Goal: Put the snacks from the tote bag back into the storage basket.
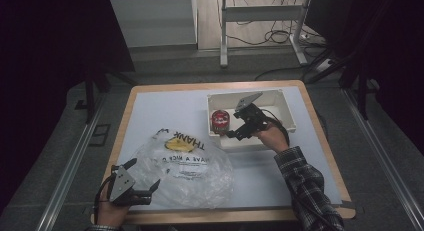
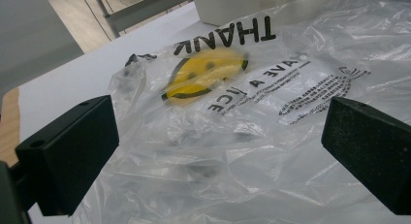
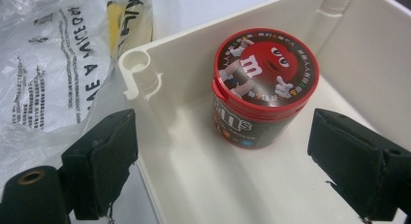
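A red M&M's can [image 1: 219,120] [image 3: 264,88] stands upright in the left part of a white open box [image 1: 286,111] [image 3: 184,64] at the table's back right. My right gripper [image 1: 234,125] [image 3: 223,161] is open just in front of the can. One jaw is outside the box's corner, the other inside, and neither touches the can. A crumpled clear plastic bag [image 1: 185,166] [image 2: 242,117] with a yellow smiley and "THANK" print lies at the front left. My left gripper [image 1: 144,173] [image 2: 218,151] is open at the bag's near-left edge, its jaws wide apart over the film.
The table [image 1: 165,111] has a pale top with a wooden rim. The bag's edge [image 3: 48,64] lies close to the box's left corner. Beyond the far edge are a metal stand's legs [image 1: 223,41] and cables [image 1: 280,36] on the floor.
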`<state>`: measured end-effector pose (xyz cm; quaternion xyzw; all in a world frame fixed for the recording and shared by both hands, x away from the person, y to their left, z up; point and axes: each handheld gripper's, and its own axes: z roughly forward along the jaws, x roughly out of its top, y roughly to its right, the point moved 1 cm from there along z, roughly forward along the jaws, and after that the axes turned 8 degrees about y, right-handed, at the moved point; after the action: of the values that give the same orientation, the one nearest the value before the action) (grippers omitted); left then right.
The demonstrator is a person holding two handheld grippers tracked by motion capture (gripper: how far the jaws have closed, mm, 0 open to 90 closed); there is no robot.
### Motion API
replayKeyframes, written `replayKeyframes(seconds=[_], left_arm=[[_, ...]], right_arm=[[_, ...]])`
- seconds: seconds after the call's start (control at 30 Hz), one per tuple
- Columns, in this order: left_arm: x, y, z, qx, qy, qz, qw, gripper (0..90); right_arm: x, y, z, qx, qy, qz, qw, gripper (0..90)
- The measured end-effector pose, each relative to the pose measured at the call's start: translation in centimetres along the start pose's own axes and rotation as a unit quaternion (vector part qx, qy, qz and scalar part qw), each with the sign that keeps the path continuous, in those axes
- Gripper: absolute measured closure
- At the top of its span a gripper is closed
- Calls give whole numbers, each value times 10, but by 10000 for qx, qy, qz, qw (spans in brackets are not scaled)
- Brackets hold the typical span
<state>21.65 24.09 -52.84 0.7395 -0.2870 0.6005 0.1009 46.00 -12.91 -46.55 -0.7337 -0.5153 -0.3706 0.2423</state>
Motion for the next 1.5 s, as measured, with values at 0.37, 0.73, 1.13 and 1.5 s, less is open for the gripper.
replayKeyframes(seconds=[0.37, 0.73, 1.13, 1.5], left_arm=[[0, -1, 0, 31, 28, -28, 10000, 0], [0, -1, -1, 32, 30, -9, 10000, 0], [0, -1, -1, 34, 35, -18, 10000, 0], [0, -1, -2, 42, 48, -26, 10000, 0]], right_arm=[[-3, -4, -6, -34, 158, -8, 9999, 106], [-8, -11, -13, -53, 243, 8, 9997, 105], [-14, -20, -17, -38, 292, 171, 9994, 89], [-16, -28, -21, -49, 360, 141, 9992, 90]])
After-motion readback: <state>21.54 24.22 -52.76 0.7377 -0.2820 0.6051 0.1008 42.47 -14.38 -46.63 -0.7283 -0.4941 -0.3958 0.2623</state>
